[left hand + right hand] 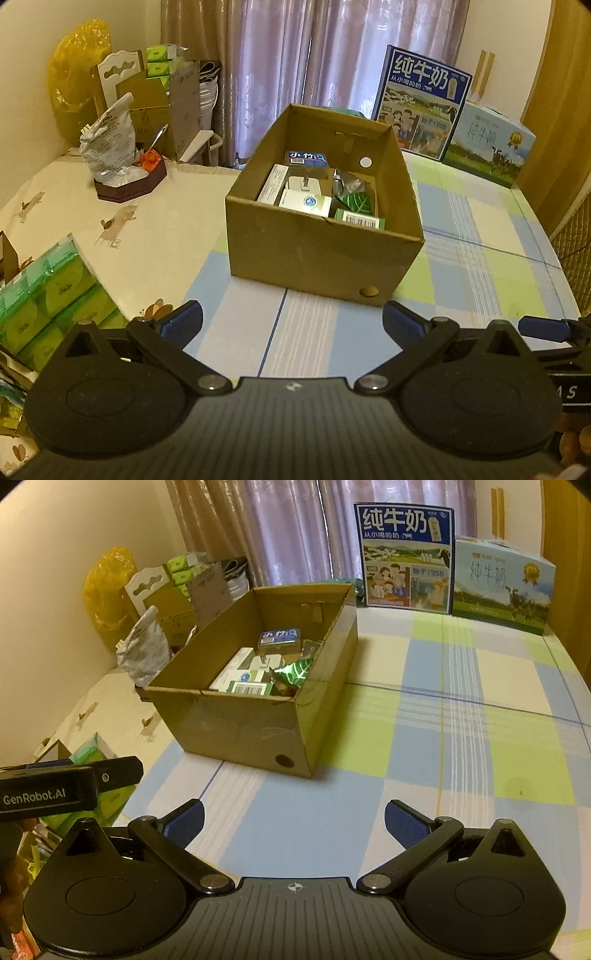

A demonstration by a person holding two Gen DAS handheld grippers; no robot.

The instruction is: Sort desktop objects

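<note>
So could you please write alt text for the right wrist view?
An open cardboard box holding small packaged items sits on a checked tablecloth, ahead of the open, empty right gripper. Two milk cartons stand behind it before curtains.

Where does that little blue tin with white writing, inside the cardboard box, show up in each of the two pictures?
Left wrist view: the blue tin lies at the far end of the cardboard box, just above centre.
Right wrist view: the blue tin lies left of centre, again at the box's far end.
Shared landmark: the upright blue milk carton behind the box.
</note>
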